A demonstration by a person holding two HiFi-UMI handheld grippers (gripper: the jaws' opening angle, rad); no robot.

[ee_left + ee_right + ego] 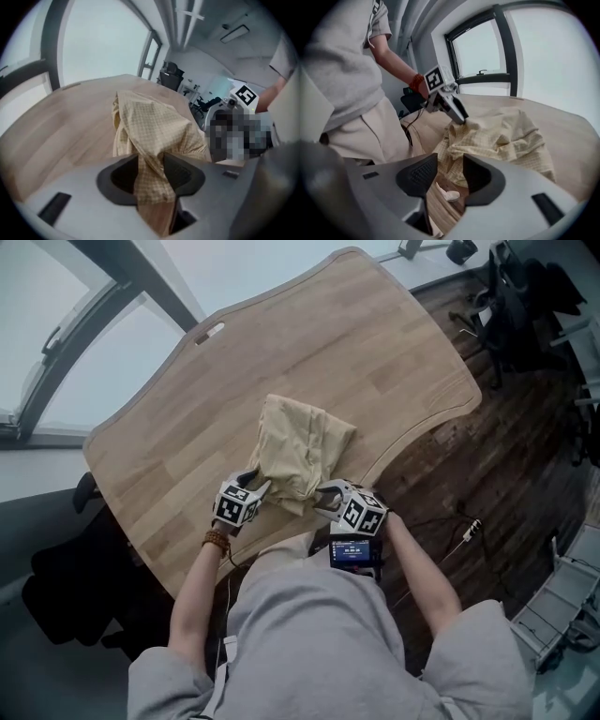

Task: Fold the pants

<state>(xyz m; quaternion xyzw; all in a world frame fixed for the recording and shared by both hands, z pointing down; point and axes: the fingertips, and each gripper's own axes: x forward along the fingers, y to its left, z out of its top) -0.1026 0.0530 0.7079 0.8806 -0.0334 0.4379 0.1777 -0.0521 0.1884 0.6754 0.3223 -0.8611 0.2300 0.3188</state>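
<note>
The pale yellow checked pants (pixel 295 451) lie bunched in a rough heap near the front edge of the wooden table (pixel 375 343). My left gripper (pixel 255 482) is at the heap's near left corner. In the left gripper view a fold of the pants (pixel 154 126) hangs loosely through the gap of my left gripper (pixel 151 171), whose jaws stand apart. My right gripper (pixel 326 495) is at the near right corner. In its own view my right gripper (pixel 450 173) is open with nothing between its fingers, and the pants (pixel 506 136) lie just beyond them.
The table's curved front edge (pixel 412 432) runs just under both grippers, with dark wood floor (pixel 487 484) below. Office chairs (pixel 525 296) stand at the far right. A small screen device (pixel 354 551) sits at the person's waist. Windows (pixel 56 352) line the left side.
</note>
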